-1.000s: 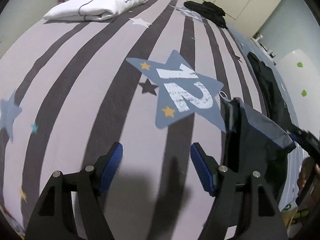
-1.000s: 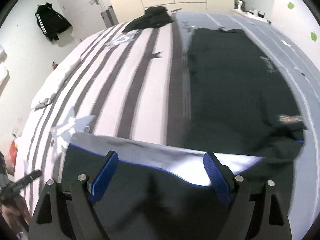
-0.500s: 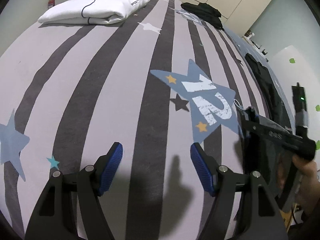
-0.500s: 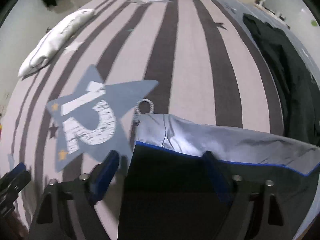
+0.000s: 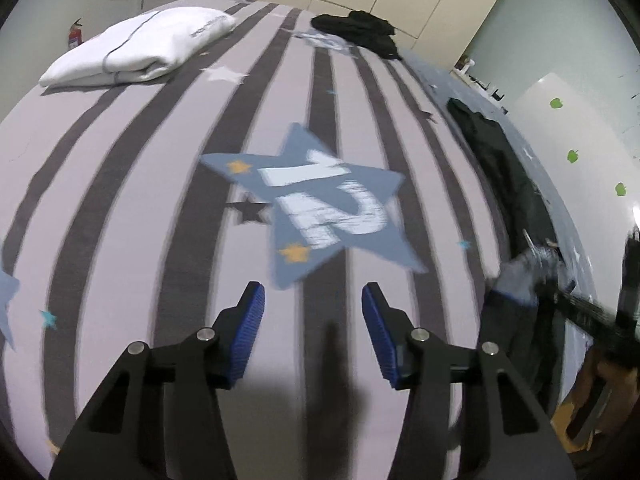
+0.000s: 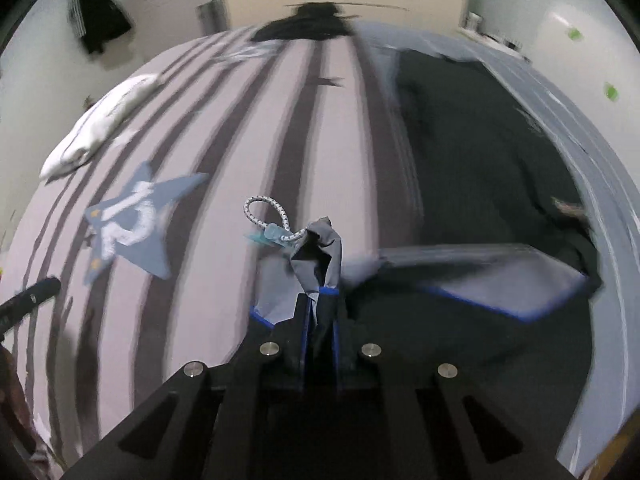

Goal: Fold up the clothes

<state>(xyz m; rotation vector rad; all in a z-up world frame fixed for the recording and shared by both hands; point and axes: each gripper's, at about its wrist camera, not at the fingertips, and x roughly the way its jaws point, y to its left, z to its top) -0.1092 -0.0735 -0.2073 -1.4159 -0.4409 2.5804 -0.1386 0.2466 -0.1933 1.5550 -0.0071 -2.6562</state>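
The right hand-held gripper (image 6: 320, 300) pinches the dark jacket (image 6: 460, 320) corner just ahead on the bed (image 5: 160, 200), the left hand-held gripper (image 5: 312, 324) waits open, folding barely started.

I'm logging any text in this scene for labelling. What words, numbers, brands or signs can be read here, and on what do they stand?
"12": large white number on the blue star printed on the striped bedsheet.
Grey print on the folded white garment: too small and blurred to read.
Fire extinguisher label: too small to read.
Dark jacket clamped in the right gripper: no text visible.
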